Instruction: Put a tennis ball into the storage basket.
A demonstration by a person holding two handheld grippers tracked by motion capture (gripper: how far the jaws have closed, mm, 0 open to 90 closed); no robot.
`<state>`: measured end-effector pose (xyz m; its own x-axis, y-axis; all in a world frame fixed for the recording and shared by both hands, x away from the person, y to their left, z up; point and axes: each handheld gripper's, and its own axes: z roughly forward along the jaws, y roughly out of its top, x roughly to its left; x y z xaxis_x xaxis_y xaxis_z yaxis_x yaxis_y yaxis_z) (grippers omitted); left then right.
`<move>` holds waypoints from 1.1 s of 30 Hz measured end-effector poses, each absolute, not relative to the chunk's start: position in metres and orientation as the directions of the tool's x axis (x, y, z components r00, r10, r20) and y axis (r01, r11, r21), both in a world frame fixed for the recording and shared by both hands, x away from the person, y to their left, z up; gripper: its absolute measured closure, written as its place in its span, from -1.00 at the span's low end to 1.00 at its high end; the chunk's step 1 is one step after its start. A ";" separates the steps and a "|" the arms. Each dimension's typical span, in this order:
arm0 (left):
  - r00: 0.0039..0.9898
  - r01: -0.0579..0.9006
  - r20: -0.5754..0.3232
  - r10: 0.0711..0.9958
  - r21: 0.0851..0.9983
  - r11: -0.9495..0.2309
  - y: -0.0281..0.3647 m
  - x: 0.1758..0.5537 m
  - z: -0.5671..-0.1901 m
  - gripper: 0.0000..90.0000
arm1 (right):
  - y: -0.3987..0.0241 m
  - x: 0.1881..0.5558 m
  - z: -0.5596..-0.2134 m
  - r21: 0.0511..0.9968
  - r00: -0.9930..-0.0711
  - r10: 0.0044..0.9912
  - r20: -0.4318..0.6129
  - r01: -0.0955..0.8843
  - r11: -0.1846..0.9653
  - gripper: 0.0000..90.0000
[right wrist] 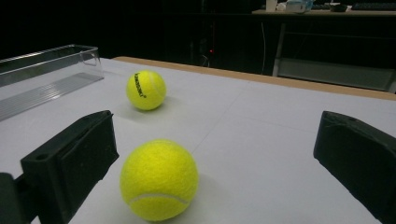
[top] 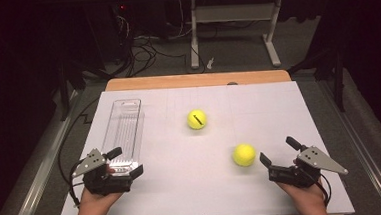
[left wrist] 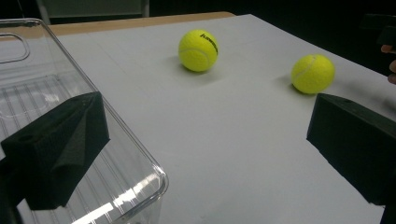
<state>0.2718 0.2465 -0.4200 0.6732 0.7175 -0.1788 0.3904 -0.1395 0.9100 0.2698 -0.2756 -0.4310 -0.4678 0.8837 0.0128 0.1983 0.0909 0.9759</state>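
Observation:
Two yellow tennis balls lie on the white table. The far ball (top: 197,119) (left wrist: 198,50) (right wrist: 146,90) carries black lettering; the near ball (top: 244,155) (left wrist: 313,73) (right wrist: 159,179) rests right of centre. A clear plastic bin (top: 122,129) (left wrist: 140,154) (right wrist: 46,70) stands lengthwise at the left and looks empty. My left gripper (top: 127,162) (left wrist: 208,112) is open at the bin's near end, one jaw over its near corner, the other over bare table. My right gripper (top: 279,151) (right wrist: 217,128) is open just right of the near ball, which sits close before its left jaw.
The white sheet (top: 183,188) covers the tabletop, with a wooden strip (top: 197,80) along the far edge. Beyond it are floor cables (top: 145,50) and a desk frame (top: 233,14). A hand holds each gripper at the near edge.

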 end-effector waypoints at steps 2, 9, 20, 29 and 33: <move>0.672 0.388 -0.176 0.720 0.911 -0.139 0.247 0.272 -0.419 -0.99 | -0.276 0.270 -0.431 0.976 -0.468 0.884 0.014 0.200 0.091 -1.00; 0.666 0.384 -0.162 0.728 0.911 -0.148 0.257 0.269 -0.414 -0.99 | -0.276 0.270 -0.431 0.976 -0.468 0.884 0.010 0.196 0.093 -1.00; 0.647 0.401 -0.193 0.738 0.909 -0.113 0.272 0.269 -0.411 -0.99 | -0.276 0.270 -0.431 0.976 -0.468 0.884 0.008 0.194 0.094 -1.00; 0.624 0.380 -0.191 0.758 0.921 -0.081 0.288 0.270 -0.412 -0.99 | -0.276 0.270 -0.431 0.976 -0.469 0.883 0.010 0.196 0.093 -1.00; 0.615 0.389 -0.187 0.766 0.917 -0.089 0.293 0.268 -0.412 -0.99 | -0.276 0.270 -0.431 0.976 -0.469 0.883 0.010 0.197 0.093 -1.00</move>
